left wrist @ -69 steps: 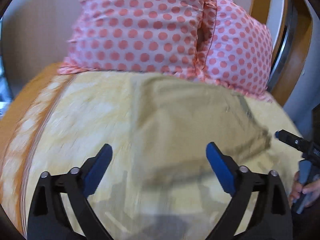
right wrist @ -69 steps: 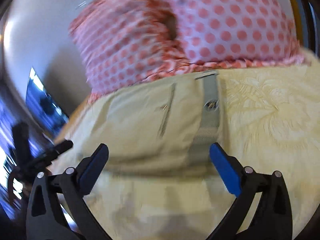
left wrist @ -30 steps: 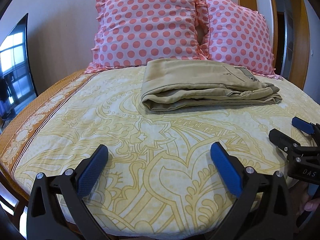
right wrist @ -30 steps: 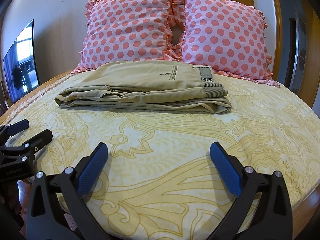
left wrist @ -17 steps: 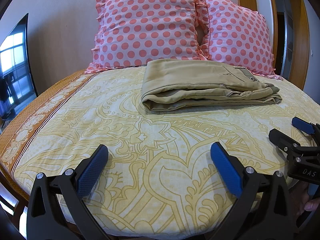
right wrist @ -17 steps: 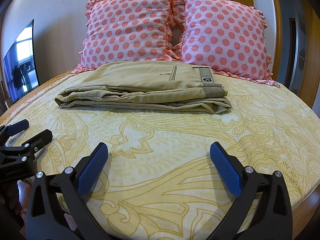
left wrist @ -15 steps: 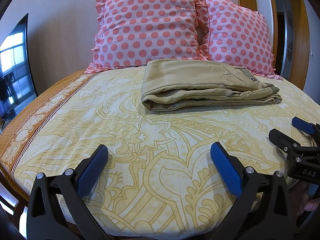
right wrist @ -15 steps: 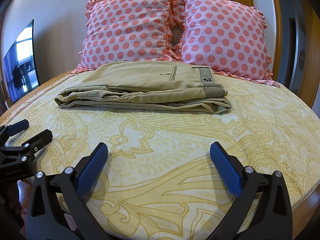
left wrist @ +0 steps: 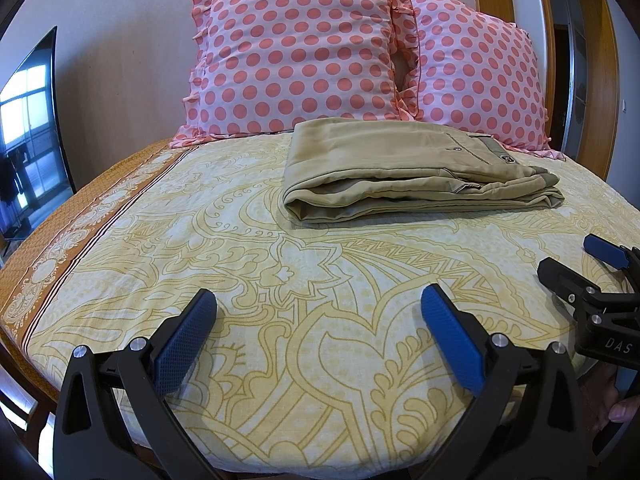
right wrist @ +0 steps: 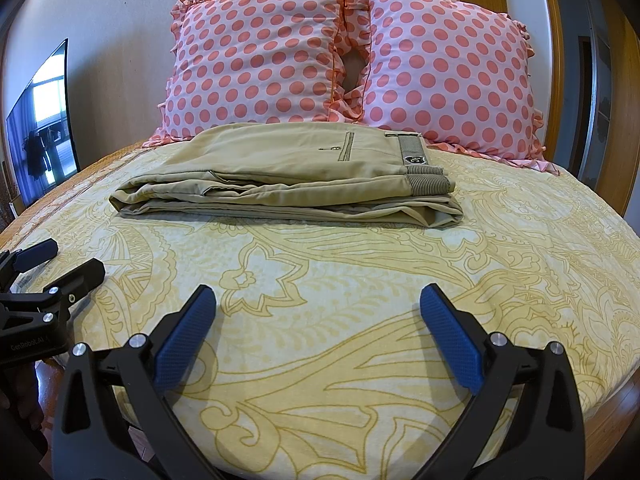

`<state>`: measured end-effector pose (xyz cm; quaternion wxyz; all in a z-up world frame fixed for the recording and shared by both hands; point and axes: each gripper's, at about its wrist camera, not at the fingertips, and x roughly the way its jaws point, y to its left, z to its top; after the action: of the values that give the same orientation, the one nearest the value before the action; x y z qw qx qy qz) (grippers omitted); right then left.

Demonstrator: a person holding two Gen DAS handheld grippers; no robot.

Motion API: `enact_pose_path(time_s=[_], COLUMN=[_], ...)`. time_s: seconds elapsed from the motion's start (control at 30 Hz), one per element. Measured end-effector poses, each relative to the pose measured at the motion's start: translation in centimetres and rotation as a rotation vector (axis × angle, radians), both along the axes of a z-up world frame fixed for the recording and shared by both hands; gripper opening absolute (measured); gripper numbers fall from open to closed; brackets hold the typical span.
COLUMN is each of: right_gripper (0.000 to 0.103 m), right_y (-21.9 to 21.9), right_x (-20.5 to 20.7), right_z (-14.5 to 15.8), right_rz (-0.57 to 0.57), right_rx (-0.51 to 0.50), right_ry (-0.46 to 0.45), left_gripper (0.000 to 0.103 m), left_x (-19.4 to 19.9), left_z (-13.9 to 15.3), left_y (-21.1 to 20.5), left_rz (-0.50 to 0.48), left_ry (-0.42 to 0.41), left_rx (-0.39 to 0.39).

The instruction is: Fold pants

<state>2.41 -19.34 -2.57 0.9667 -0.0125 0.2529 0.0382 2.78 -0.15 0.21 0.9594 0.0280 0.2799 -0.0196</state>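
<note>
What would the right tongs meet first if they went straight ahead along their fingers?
Open and empty, the right tongs point across bare bedspread toward the folded pants. Those pants would likely be met first, near their front folded edge, with the polka-dot pillows behind; if angled downward, the bedspread comes first.

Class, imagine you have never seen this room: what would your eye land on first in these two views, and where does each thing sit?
First, the two pink polka-dot pillows propped against the wall at the head of the bed. Next, the folded khaki pants lying flat just in front of them on the yellow patterned bedspread. Nearest the camera, the left gripper and right gripper hang open and empty over the bed's near edge.
</note>
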Motion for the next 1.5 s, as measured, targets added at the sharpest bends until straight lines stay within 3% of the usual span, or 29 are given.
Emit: enact_pose_path(time_s=[1.5], right_gripper=[0.101], right_y=[-0.02], right_x=[-0.04], right_z=[-0.07], right_rz=[0.0], right_rx=[0.0], right_ry=[-0.009], left_gripper=[0.102], left_x=[0.16], left_z=[0.53], left_y=[-0.14], left_rz=[0.005], left_ry=[0.008], left_rx=[-0.002])
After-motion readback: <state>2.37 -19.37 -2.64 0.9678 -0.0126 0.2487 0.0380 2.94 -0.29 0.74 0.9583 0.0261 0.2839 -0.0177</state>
